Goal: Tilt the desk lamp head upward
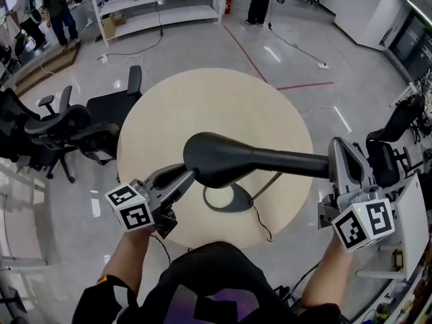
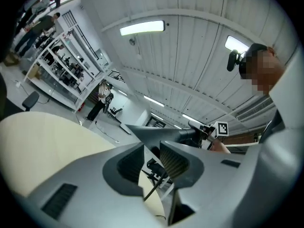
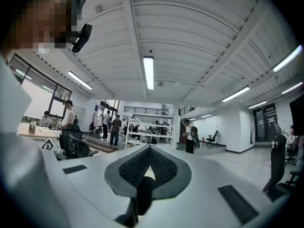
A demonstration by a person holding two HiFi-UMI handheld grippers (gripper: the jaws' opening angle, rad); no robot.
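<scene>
Over the round table (image 1: 155,113) at frame centre, the lamp head (image 1: 223,157) sat nearly level. Your right gripper (image 1: 336,162) clamped the lamp arm (image 1: 297,162), apparently bracing it, while your left gripper (image 1: 183,179), lower left, pinched the head's tip for lifting.

Lamp base (image 1: 230,198) on the table (image 1: 202,103), towards its near edge; lamp head (image 1: 216,159) above it. Left gripper (image 1: 187,175) at the head's left end, right gripper (image 1: 337,155) on the lamp arm (image 1: 290,160) at right. Chairs (image 1: 101,123) left of the table; shelves (image 1: 158,2) far behind.
</scene>
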